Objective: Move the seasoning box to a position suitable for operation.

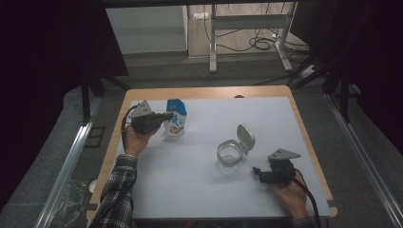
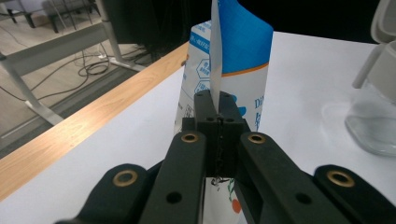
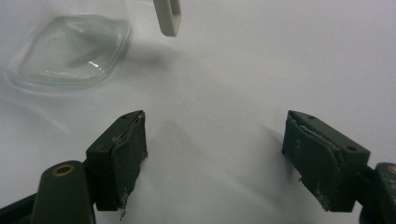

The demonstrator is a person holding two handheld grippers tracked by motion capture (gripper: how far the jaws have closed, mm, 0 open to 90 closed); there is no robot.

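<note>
Looks like a lab or recording studio set up for handling trials. Centre of the high view: wooden table (image 1: 209, 92) topped with a white sheet (image 1: 214, 156). Black curtains (image 1: 47, 47) at upper left and right. Metal desk legs (image 1: 247, 38) and loose floor cables (image 1: 259, 43) at top. Aluminium rails (image 1: 64, 166) along both sides.

left tongs (image 1: 167, 116) and right tongs (image 1: 257, 172): black, two-jawed, with brass-ringed screw holes, each topped by a grey three-cornered plate and trailing a black cable. plaid sleeve (image 1: 116, 190) on the left arm.
</note>
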